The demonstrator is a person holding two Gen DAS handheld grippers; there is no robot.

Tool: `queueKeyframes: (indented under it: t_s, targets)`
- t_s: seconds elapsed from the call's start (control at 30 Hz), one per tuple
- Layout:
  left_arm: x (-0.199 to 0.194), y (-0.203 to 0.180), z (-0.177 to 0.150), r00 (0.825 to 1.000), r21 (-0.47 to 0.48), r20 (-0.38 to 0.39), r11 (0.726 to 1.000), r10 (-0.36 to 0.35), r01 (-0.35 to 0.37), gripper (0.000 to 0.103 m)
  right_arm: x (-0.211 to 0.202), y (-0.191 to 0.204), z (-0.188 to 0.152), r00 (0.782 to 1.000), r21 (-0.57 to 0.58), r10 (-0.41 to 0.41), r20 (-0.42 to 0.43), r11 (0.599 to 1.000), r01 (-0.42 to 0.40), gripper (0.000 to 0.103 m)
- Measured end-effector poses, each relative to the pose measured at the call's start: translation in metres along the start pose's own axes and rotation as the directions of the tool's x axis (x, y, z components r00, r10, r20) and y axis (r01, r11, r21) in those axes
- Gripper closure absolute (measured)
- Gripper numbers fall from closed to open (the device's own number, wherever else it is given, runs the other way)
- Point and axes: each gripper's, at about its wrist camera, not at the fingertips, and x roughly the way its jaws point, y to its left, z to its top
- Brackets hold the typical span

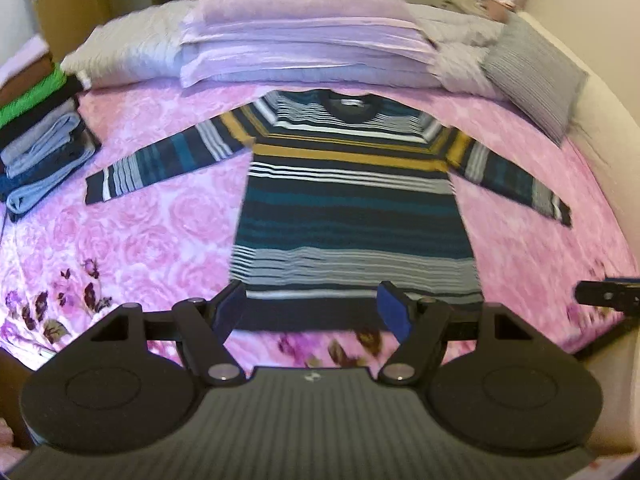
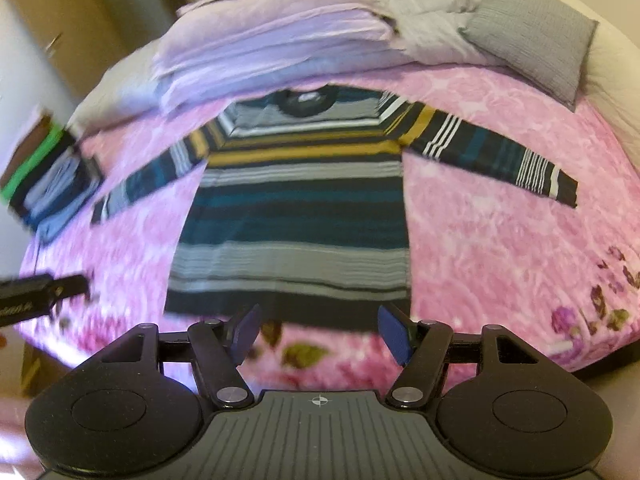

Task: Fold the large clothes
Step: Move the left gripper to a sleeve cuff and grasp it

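A long-sleeved striped sweater (image 1: 352, 208) in navy, teal, mustard and white lies flat on a pink floral bedspread (image 1: 152, 232), collar at the far side, both sleeves spread out. In the left wrist view my left gripper (image 1: 312, 308) hangs open over the sweater's dark bottom hem, nothing between its blue pads. The right wrist view shows the same sweater (image 2: 292, 220); my right gripper (image 2: 320, 330) is open just in front of the hem, over the bedspread (image 2: 500, 240). Each gripper's tip pokes into the other's view: right gripper (image 1: 608, 292), left gripper (image 2: 44, 290).
A stack of folded clothes (image 1: 40, 140) sits at the bed's left edge. Folded lilac blankets (image 1: 304, 44) and a grey pillow (image 1: 532, 80) lie beyond the collar. The bed's pale padded frame (image 1: 612, 152) runs along the right.
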Motion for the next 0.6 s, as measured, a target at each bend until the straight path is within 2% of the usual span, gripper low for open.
queueKeyframes:
  t_s: [0.23,0.37,0.43,0.47,0.5,0.6]
  targets:
    - [0.07,0.089,0.065,1.0,-0.153,-0.025,0.988,0.012,-0.015,0.034,0.057,0.0,0.083,1.0,0.123,0.014,0.018,0.992,-0.016,0.041]
    - [0.122,0.15,0.09,0.999,-0.302,-0.037,0.953,-0.005,-0.006,0.035,0.099,0.004,0.114,1.0,0.196,0.02,-0.01,0.98,-0.018,0.041]
    - [0.149,0.182,0.096,0.999,-0.388,-0.035,0.922,-0.021,0.006,0.039,0.124,0.007,0.126,0.999,0.202,0.027,-0.022,0.979,-0.022,0.041]
    - [0.162,0.198,0.097,0.999,-0.433,-0.028,0.901,-0.034,0.018,0.044,0.137,0.008,0.13,1.0,0.198,0.022,-0.021,0.98,-0.017,0.041]
    - [0.179,0.217,0.098,0.999,-0.488,-0.018,0.872,-0.045,0.031,0.049,0.151,0.009,0.134,1.0,0.197,0.006,-0.022,0.98,-0.001,0.041]
    - [0.218,0.265,0.095,0.998,-0.625,0.022,0.778,-0.067,0.066,0.053,0.187,0.007,0.139,0.999,0.215,-0.039,-0.038,0.976,0.046,0.041]
